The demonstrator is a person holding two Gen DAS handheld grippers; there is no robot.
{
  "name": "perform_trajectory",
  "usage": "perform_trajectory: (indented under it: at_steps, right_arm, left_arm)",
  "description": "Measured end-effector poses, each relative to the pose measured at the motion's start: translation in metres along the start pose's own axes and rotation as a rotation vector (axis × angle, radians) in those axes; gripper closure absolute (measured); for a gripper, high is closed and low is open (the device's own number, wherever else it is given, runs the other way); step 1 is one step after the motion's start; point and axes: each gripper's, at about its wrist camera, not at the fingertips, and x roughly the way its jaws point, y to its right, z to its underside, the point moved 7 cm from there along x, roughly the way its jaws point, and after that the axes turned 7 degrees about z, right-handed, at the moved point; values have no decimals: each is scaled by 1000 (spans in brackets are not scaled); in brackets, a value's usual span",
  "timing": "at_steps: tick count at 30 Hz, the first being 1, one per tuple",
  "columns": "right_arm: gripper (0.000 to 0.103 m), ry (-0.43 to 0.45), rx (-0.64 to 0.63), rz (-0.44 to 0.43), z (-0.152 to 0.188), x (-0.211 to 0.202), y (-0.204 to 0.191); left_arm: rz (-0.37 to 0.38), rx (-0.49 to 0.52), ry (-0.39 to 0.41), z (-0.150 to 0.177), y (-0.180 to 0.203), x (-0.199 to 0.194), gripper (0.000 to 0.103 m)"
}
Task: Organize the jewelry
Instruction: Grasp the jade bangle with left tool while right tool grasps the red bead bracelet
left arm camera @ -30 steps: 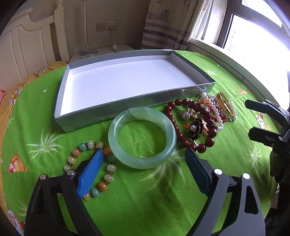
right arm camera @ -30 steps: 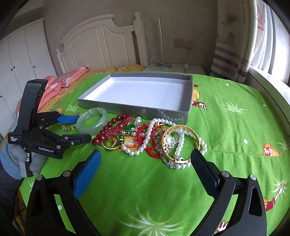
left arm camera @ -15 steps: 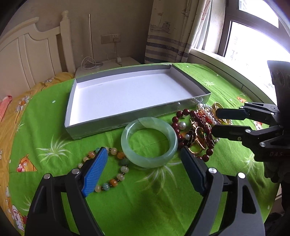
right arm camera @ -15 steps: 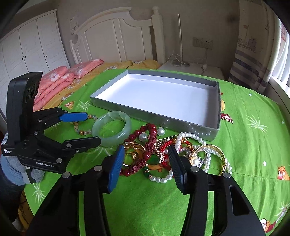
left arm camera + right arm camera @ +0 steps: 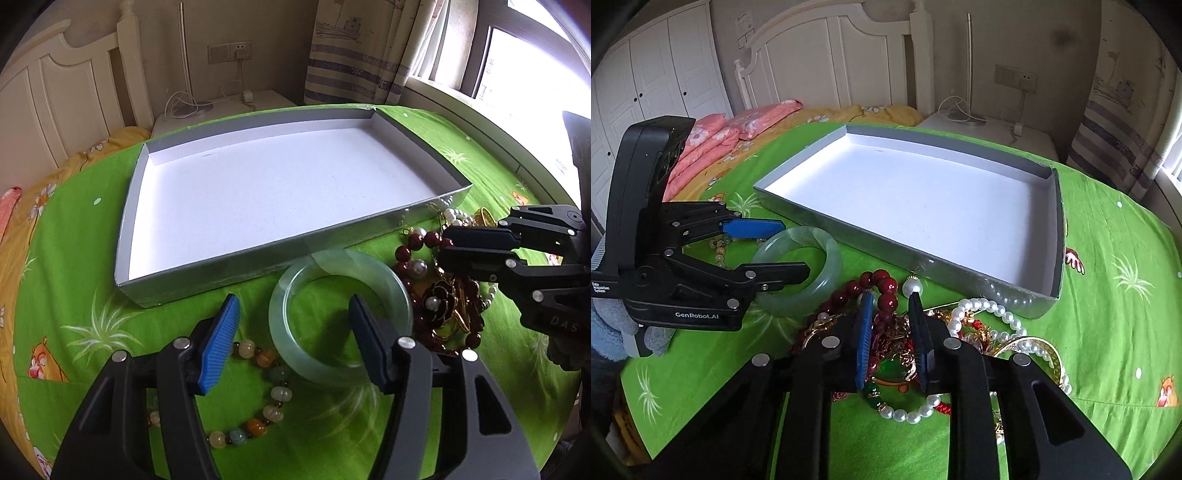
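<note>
A pale green jade bangle (image 5: pixel 343 260) (image 5: pixel 827 271) lies on the green cloth in front of the empty grey tray (image 5: pixel 258 258) (image 5: pixel 849 230). My left gripper (image 5: pixel 293 332) (image 5: pixel 796 248) straddles the bangle's near rim, one finger inside the ring and one outside. Its jaws are closing, with gaps still showing at the pads. My right gripper (image 5: pixel 890 325) (image 5: pixel 443 245) hangs over the tangled jewelry pile (image 5: pixel 979 325). Its jaws are closing around the dark red bead bracelet (image 5: pixel 886 291) (image 5: pixel 406 253), with a small gap left. A pastel bead bracelet (image 5: pixel 275 391) lies under the left gripper.
Pearl strands and gold bangles (image 5: pixel 1027 347) spread right of the pile. A white headboard (image 5: pixel 827 62), pink pillows (image 5: pixel 738 122) and a nightstand with cables (image 5: pixel 221 107) stand behind the tray. A window (image 5: pixel 517 55) and striped curtain (image 5: pixel 351 59) are at the right. A gloved hand (image 5: pixel 613 325) holds the left gripper.
My left gripper moved forward over the bangle and narrowed, so one finger now stands inside the ring. My right gripper slid left onto the pile and narrowed sharply around the red beads.
</note>
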Motion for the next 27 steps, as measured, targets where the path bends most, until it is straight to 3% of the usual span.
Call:
perform_trajectory:
  at_steps: [3,4,6,8,20,27]
  right_arm:
    - [83,4,-7,-2,5,1,-3]
    - [86,11,-18,4,6,0,-3]
    - [88,27,-31,10,7,-3,-5]
    - [89,57,-30,17,7,-9,-5]
    - [89,264,36,-1,-4,-80,-4]
    - [89,324,44,-25,-17,-107,-4]
  left_arm:
    - [10,1,-2,1,4,0,44]
    - [17,12,-3,0,8,0,52]
    - [-24,20,-7,1,9,-1,79]
    - [4,-7,2,1,6,-5,89]
    - [9,-14,146,0,22,-49,89]
    - [23,-13,198,-9,29,-68,89]
